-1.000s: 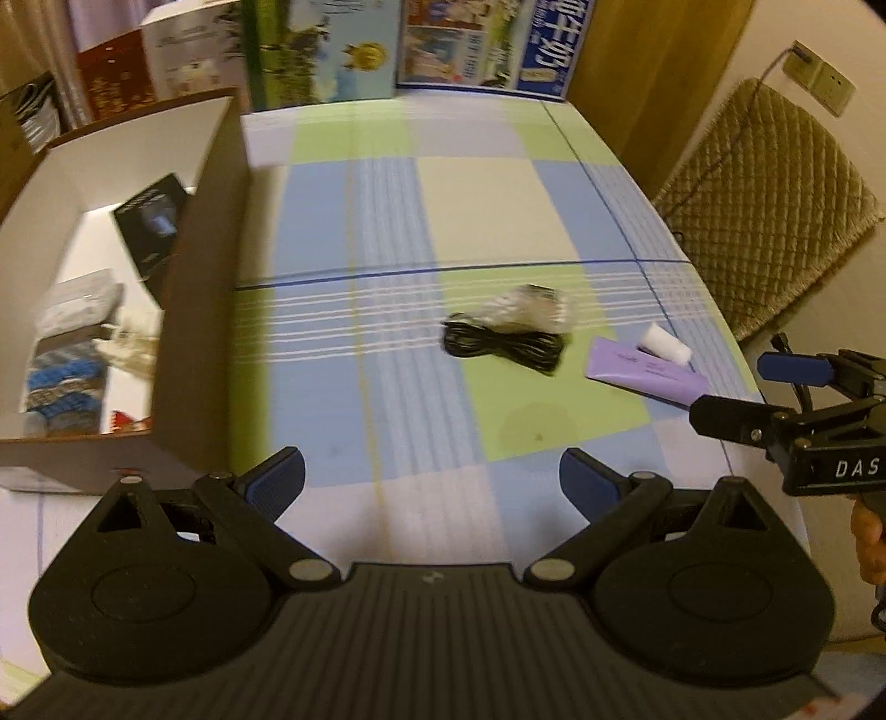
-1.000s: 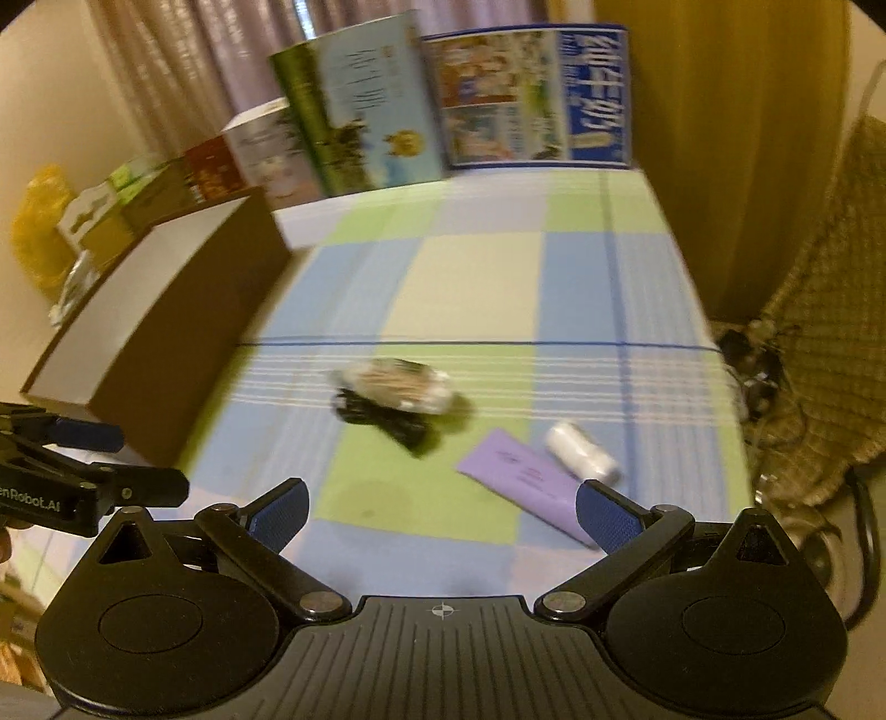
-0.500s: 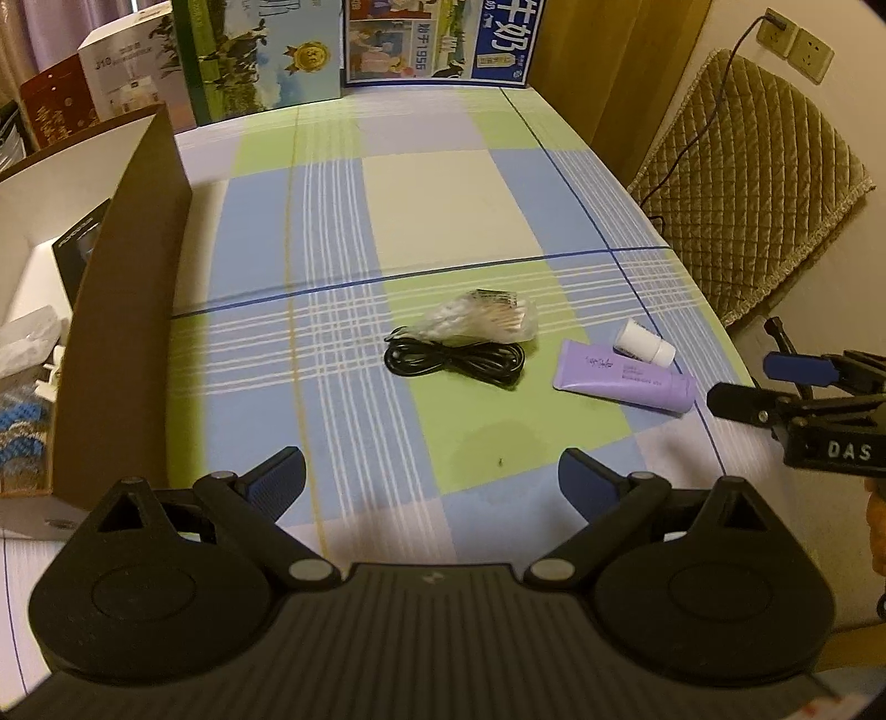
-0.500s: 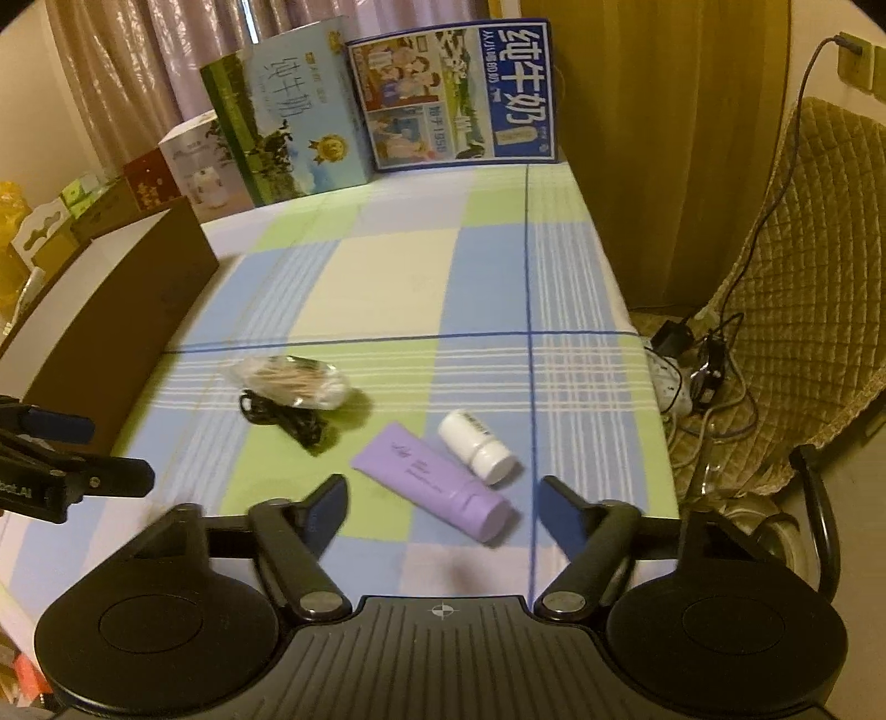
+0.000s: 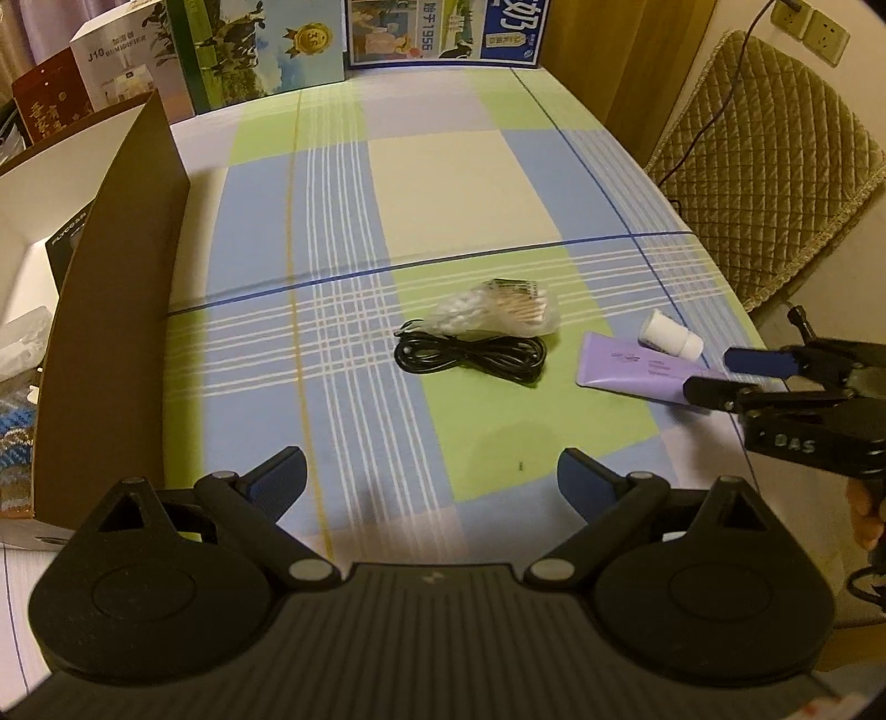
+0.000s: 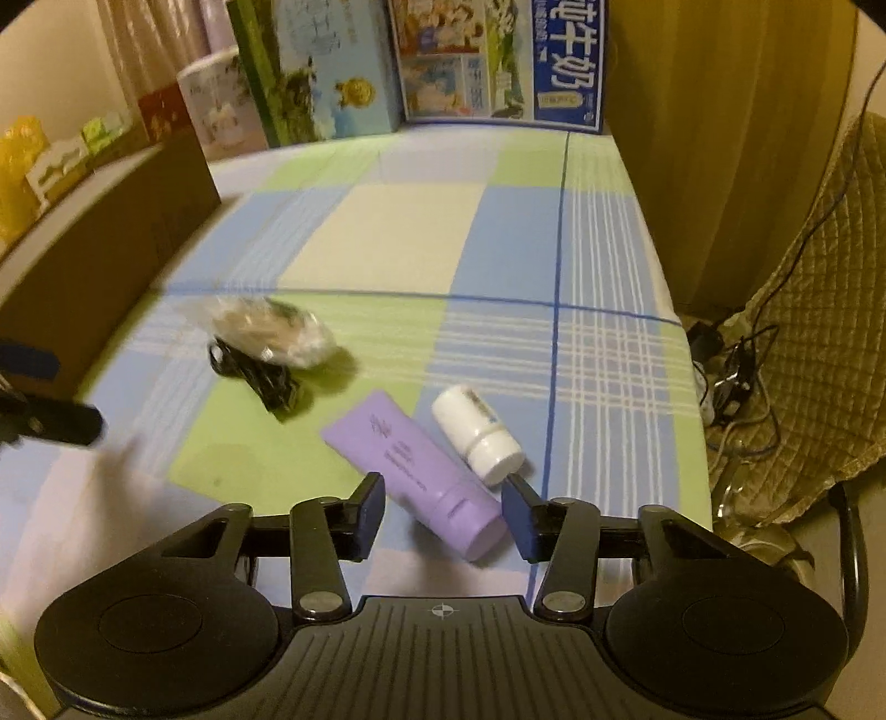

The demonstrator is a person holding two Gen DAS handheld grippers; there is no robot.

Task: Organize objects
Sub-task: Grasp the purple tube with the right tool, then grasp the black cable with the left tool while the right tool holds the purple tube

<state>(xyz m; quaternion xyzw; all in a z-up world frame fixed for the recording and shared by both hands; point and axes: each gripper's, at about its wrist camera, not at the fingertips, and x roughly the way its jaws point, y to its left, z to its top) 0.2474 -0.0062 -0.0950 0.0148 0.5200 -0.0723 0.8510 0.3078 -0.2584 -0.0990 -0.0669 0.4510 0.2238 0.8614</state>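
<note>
Right gripper (image 6: 446, 512): its fingers (image 6: 368, 512) stand partly apart and are closing, with the capped end of the purple tube (image 6: 412, 471) between them; a gap shows on each side, so the pads are not yet pressing on it. The tube lies flat on the checked surface (image 6: 387, 232), its crimped end pointing away and to the left of the gripper. A small white bottle (image 6: 479, 435) lies on its side just beside the tube, on its right, outside the fingers, with its cap close to the right finger; contact between bottle and tube cannot be confirmed. Left gripper (image 5: 432, 482): its fingers (image 5: 282, 479) stand wide apart, nothing between them, above a bare patch of the surface near its front edge. Beyond it, near the middle, a coiled black cable (image 5: 470, 354) lies with a clear bag of cotton swabs (image 5: 498, 310) touching its far side. From the left wrist view the tube and bottle lie to the right of the cable, well apart from the left fingers, and the right gripper comes in from the right edge over the tube's end. An open cardboard box (image 5: 119, 310) stands along the left side, with items inside that are only partly seen. Printed cartons (image 5: 266, 50) stand along the far edge.
</note>
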